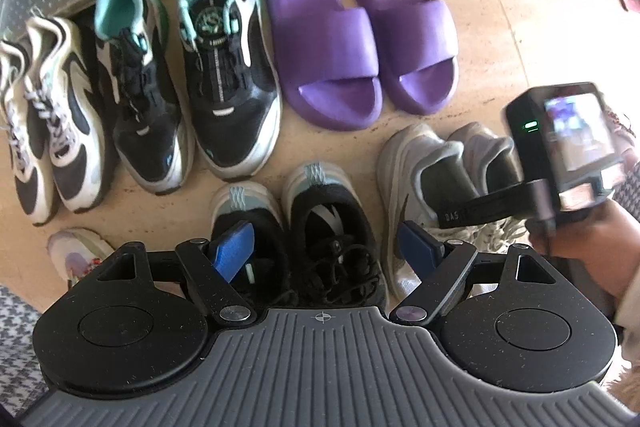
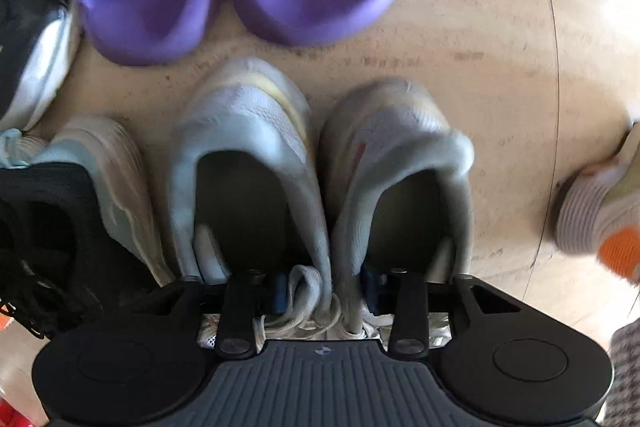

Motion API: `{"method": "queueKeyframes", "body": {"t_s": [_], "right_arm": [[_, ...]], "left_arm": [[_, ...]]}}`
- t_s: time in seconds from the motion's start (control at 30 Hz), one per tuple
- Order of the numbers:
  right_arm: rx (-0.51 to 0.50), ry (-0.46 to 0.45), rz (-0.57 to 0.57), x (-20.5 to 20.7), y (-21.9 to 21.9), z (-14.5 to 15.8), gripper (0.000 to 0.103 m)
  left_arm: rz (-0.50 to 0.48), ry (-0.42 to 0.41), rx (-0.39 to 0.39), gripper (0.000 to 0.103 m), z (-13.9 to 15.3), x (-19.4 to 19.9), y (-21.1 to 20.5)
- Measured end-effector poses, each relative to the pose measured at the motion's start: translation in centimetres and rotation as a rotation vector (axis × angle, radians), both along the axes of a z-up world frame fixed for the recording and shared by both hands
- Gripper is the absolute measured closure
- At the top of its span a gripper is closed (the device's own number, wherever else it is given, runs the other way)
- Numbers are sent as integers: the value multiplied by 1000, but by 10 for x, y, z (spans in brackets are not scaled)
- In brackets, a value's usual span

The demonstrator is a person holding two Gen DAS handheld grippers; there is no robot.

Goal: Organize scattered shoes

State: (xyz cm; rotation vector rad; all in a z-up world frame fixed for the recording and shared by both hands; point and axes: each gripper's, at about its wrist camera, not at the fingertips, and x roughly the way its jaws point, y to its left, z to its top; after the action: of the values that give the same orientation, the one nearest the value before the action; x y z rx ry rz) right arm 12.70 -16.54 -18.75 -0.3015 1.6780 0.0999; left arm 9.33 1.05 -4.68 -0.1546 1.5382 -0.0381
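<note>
Flanking grey sneakers point(image 2: 320, 187), bare floor point(image 2: 500, 27) rightward

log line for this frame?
left gripper: open over black sneakers | right gripper: pinching grey sneakers together | purple slides: paired

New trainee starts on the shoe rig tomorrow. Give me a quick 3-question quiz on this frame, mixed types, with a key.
1. True or false: the left claw is open, its pads spread over the black sneakers.
2. What does the right claw pinch?
A. a white-and-black sneaker
B. the adjoining inner sides of both grey sneakers
C. an orange-toed shoe
3. In the left wrist view, which pair stands directly left of the purple slides?

Key: 1 true; 2 B; 3 the black-and-teal sneakers.
</note>
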Motion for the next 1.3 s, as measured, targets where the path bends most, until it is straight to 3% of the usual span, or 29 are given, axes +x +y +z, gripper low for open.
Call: {"method": "queueKeyframes", "body": {"t_s": [0.03, 0.1, 0.23, 0.3, 0.33, 0.4, 0.43, 0.57, 0.7, 0.9, 1.0, 1.13, 1.23, 1.3], "right_arm": [[34, -27, -30, 1, -5, 16, 16], [105, -75, -93, 1, -17, 48, 17], [247, -222, -189, -9, -40, 110, 25], [314, -348, -222, -24, -51, 148, 29], [355, -344, -241, -27, -56, 154, 30], [438, -323, -280, -34, -66, 163, 53], [448, -322, -288, -36, -68, 164, 68], [468, -311, -328, -50, -72, 153, 71], [459, -291, -350, -50, -74, 135, 70], [427, -350, -381, -59, -75, 145, 53], [375, -378, -351, -57, -75, 144, 51], [348, -346, -323, -53, -72, 136, 49], [328, -272, -281, -52, -69, 122, 34], [286, -227, -243, -53, -69, 106, 34]], "left_arm": [[0, -17, -6, 19, 6, 1, 0], [-7, -48, -10, 19, 17, 2, -1], [-38, -135, -10, 19, 53, 0, -2], [-57, -173, -6, 19, 74, -4, 2], [-61, -186, -3, 19, 82, -5, 3], [-57, -210, 5, 18, 98, -7, 8], [-55, -225, 9, 18, 107, -8, 11], [-95, -235, 39, 16, 131, -17, 17], [-153, -203, 105, 14, 123, -20, 14], [-99, -114, 133, 15, 63, -17, 14], [-134, -108, 134, 16, 59, -16, 15], [-140, -133, 154, 15, 61, -12, 16], [-143, -135, 106, 15, 65, -7, 9], [-173, -138, 65, 15, 65, -4, -1]]}}
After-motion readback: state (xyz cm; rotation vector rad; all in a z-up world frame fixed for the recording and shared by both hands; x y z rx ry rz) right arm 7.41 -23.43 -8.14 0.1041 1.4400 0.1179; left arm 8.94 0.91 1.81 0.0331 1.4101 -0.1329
